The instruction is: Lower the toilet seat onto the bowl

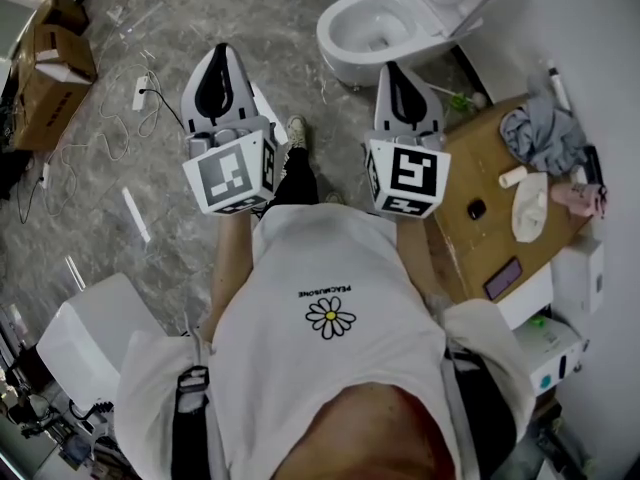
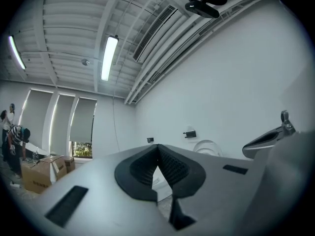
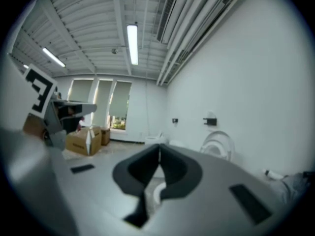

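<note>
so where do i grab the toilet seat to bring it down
Take the toilet seat by its free top edge, the one farthest from the bowl, coming from the front over the bowl. It stands raised against the back, so that edge is exposed and likely gives the most leverage.

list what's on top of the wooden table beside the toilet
On the wooden table: a crumpled grey cloth, a small white tube, a small black object, a whitish item and a pink item. Whatever lies under the grey cloth is covered.
</note>
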The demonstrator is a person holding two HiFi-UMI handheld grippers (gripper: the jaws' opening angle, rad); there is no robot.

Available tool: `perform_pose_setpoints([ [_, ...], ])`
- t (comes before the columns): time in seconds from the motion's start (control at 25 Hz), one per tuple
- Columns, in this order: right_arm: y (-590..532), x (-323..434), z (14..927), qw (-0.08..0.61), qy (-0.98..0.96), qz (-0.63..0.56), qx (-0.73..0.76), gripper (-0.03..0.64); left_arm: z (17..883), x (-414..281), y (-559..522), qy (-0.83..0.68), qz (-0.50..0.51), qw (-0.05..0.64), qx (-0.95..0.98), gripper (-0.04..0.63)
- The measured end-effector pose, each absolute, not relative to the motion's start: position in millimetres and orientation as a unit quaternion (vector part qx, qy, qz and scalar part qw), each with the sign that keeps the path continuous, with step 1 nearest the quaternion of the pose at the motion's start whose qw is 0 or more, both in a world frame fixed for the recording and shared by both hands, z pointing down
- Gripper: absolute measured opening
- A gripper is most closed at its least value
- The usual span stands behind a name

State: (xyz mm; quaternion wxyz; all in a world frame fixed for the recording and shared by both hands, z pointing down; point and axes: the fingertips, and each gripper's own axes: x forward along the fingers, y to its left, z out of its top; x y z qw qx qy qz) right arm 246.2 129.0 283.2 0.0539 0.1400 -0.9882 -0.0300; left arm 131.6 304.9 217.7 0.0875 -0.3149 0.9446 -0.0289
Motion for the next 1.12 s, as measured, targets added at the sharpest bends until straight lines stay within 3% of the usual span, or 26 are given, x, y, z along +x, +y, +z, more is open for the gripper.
perform_pose_setpoints([
  [0.36, 134, 169, 305, 0.090, -0.984, -0.076, 0.132, 0.031, 238, 62, 297, 0.947, -0.036, 0.068, -0.313, 0.020],
  [0.52, 133, 117, 305, 0.094, -0.985, -0.088, 0.118, 0.031, 230, 24, 292, 0.943, -0.024, 0.103, -0.315, 0.020],
  [1.12, 97, -58, 297, 0.122, -0.977, -0.108, 0.140, 0.031, 241, -162, 249, 0.936, -0.002, 0.069, -0.346, 0.020],
])
